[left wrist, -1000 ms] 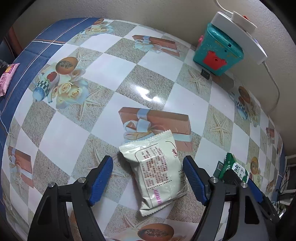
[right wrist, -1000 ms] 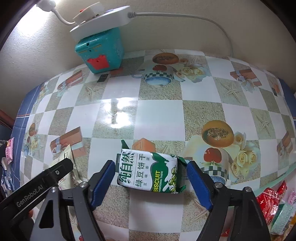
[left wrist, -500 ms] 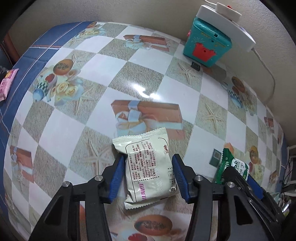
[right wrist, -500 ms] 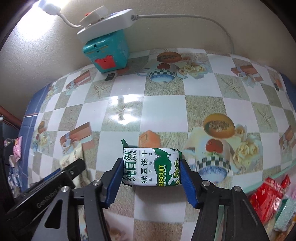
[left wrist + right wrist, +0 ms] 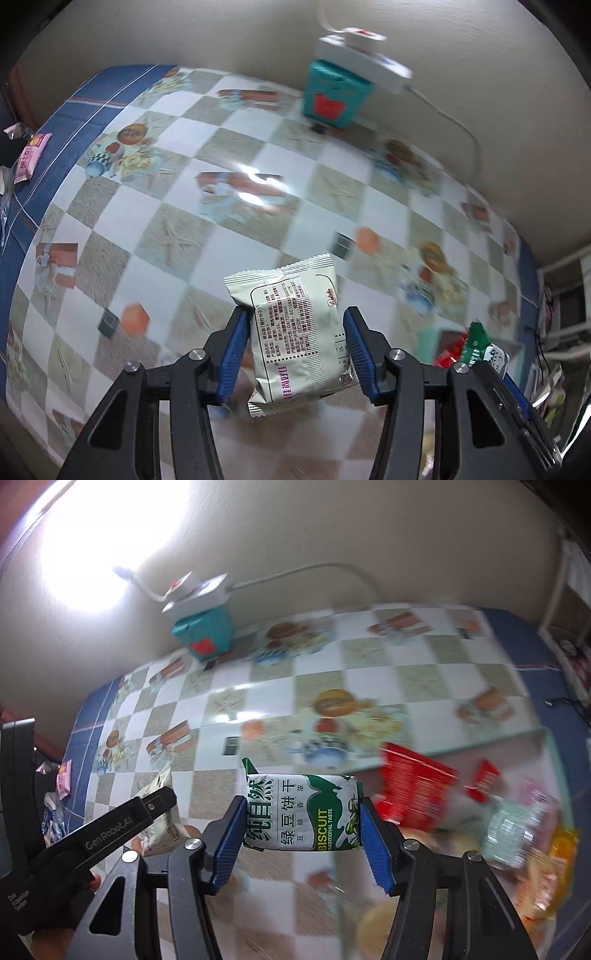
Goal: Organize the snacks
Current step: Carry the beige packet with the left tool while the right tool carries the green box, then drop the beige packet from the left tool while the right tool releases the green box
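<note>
My left gripper [image 5: 293, 341] is shut on a pale cream snack packet [image 5: 295, 328], printed side up, lifted clear of the checked tablecloth [image 5: 184, 229]. In the right wrist view my right gripper [image 5: 301, 821] is shut on a green-and-white biscuit pack [image 5: 301, 812], also held in the air. The left gripper [image 5: 110, 830] with its cream packet [image 5: 162, 812] shows at the lower left of that view. The green pack's tip [image 5: 478, 341] peeks in at the right of the left wrist view.
A teal box [image 5: 334, 96] with a white power strip [image 5: 364, 61] on top stands against the back wall. A clear bin [image 5: 546, 738] of mixed snacks, with a red packet [image 5: 413, 790], lies at the right. A pink packet [image 5: 31, 157] lies off the left edge.
Both grippers closed on their packets, then lifted them off the table and moved toward the right, so the snack bin has come into the right wrist view.
</note>
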`<state>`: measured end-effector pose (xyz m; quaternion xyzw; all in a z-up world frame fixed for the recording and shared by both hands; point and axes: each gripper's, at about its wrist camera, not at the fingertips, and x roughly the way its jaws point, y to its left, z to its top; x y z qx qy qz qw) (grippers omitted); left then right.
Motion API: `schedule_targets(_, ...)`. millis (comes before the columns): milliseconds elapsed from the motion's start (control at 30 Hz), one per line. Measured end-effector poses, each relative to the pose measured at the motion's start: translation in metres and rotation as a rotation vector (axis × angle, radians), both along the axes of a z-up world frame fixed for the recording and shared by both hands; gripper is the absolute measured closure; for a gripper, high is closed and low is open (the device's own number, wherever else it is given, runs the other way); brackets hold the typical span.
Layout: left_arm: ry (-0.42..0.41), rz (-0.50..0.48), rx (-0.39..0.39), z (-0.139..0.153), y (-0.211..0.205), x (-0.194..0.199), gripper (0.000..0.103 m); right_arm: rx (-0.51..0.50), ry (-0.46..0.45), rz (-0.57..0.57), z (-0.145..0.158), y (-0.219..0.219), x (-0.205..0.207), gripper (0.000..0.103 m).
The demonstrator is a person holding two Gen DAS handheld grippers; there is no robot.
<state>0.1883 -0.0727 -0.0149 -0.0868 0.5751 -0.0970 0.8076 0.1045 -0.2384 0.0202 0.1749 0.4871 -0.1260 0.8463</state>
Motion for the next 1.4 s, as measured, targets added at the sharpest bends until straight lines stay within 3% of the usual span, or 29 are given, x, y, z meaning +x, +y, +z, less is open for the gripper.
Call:
schedule_targets(233,-0.038,-0.126,-0.012,0.026,-0.049,-0.044,0.049,-0.025,0.018,-0.129,0.002,-0.045,-0.056,0.040)
schedule_targets(500,-0.035,-0.260,-0.016,0.026,-0.108,-0.080,0.049,-0.025,0.061,-0.234,-0.005,-0.086,-0.103,0.040)
schedule_targets(1067,0.034,-0.376,-0.081,0.009,-0.156,-0.101,0.048,0.045,0.094,-0.249,-0.024,-0.099,-0.130,0.038)
schedule_targets(1167,0.060,-0.361,-0.101,0.007,-0.150,-0.099,0.036,0.041,0.098,-0.252,-0.025,-0.097,-0.131,0.036)
schedule_targets(1333,0.050,-0.333,-0.109,0.013,-0.129,-0.100,0.034,0.037,0.083,-0.251,-0.022,-0.090,-0.138,0.032)
schedule_targets(1400,0.019,-0.303,-0.079,0.017,-0.113,-0.102,0.019,0.033,0.075,-0.240,-0.020,-0.084,-0.141,0.025)
